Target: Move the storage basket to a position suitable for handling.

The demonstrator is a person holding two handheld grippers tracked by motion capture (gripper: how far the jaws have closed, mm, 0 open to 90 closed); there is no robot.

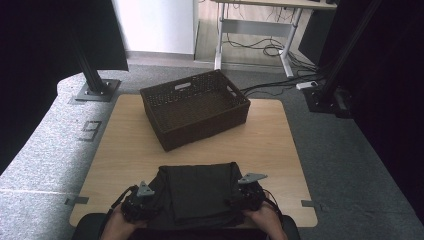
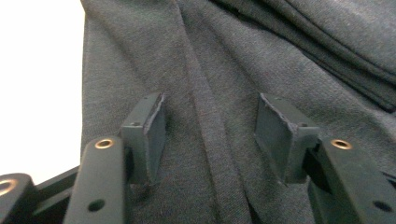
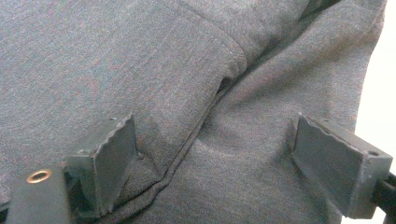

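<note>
From the high view the room comes first: a grey carpet floor [image 1: 45, 150], a white wall panel [image 1: 157, 25] at the back, a desk frame [image 1: 260, 30] with loose cables [image 1: 270, 47] under it, and two black posts on base plates at the table's far corners. The light wooden table [image 1: 125, 145] carries a dark woven basket [image 1: 195, 107] with cut-out handles, set toward the far side and turned a little askew. Near the person's edge lies the folded dark cloth [image 1: 200, 192], a rough rectangle with its layers stacked, well apart from the basket.

The person's hands come in at the bottom. The left gripper [image 1: 142, 200] sits at the cloth's left edge and the right gripper [image 1: 247, 192] at its right edge, each with a grey plate on top.

The gripper views give what the high view cannot. In the left gripper view the cloth [image 2: 224, 70] shows a ridge or seam running between the jaws and stacked folds at upper right; the left gripper [image 2: 210, 135] has its jaws partly apart, with no pad pressed on the fabric. In the right gripper view the cloth [image 3: 140, 70] shows a stitched hem and a small gap under a fold; the right gripper [image 3: 215, 154] stands wide, its ridged pads [image 3: 114, 158] clear of the fabric between them.
</note>
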